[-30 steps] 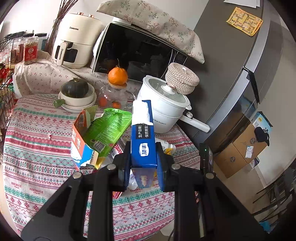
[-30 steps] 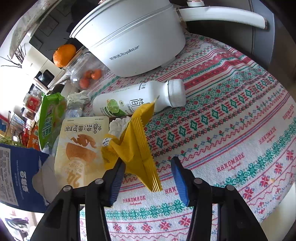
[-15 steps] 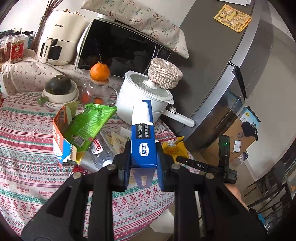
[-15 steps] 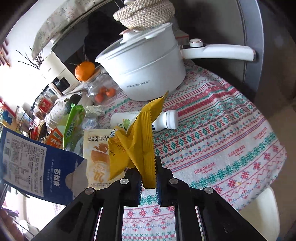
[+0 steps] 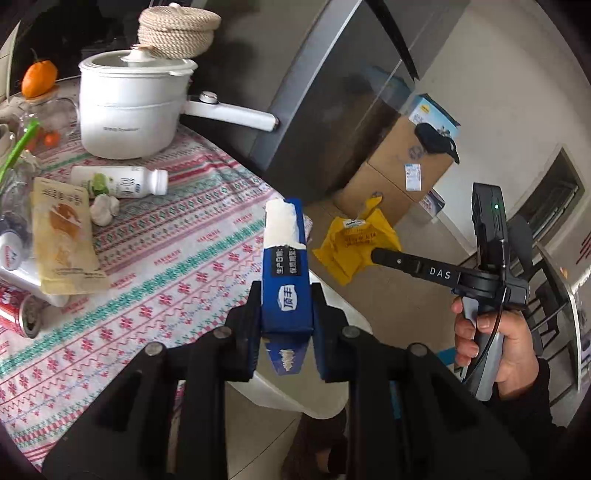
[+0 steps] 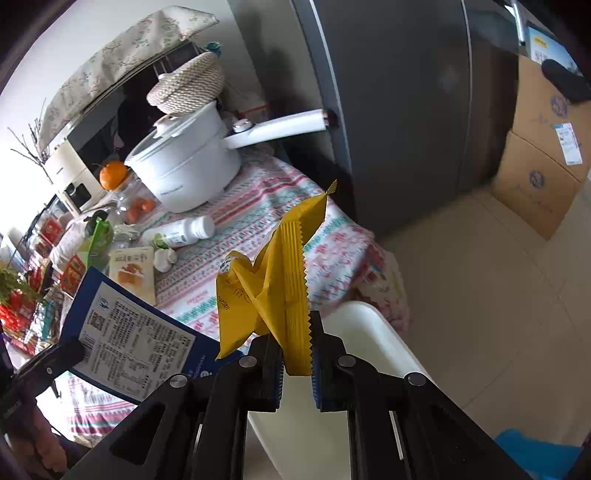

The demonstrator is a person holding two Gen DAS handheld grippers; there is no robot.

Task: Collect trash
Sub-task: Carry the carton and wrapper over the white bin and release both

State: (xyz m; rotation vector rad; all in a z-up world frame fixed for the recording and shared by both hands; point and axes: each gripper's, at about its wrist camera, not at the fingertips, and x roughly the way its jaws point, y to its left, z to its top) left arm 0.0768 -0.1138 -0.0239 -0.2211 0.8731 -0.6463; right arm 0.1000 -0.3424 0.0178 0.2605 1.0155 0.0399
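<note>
Both hands have swung away from the middle of the table since the earlier frames, so the cloth's edge, a white chair seat (image 6: 373,332) and bare floor now lie under the claws, and the right gripper's (image 6: 297,363) jaws, which have just been closing, are now pinched on the yellow wrapper (image 6: 280,291) that a second ago still rested on the cloth between them. Far left of the left gripper (image 5: 286,310), on the patterned tablecloth (image 5: 177,258) woven with the word "HANDMADE", lie a red drink can (image 5: 20,314), a flat tan pouch (image 5: 61,240) with Chinese print, a crumpled tissue wad (image 5: 103,208) and a white plastic bottle (image 5: 118,181) with a green lime label, on its side. Behind them stands a glossy white electric pot (image 5: 129,107) with a long handle, lettering on its wall too small to read here, and a coiled-rope woven lid (image 5: 177,27) behind it. The left gripper's jaws are clamped on a slim blue carton (image 5: 286,266), upright, its torn top showing white, with a black date label and a white logo in Chinese. Right of it, the yellow wrapper, thin crinkled foil with a serrated edge, hangs off the table over the floor from the right gripper, whose finger reads "DAS". Stacked cardboard boxes (image 5: 402,166) stand beyond.
</note>
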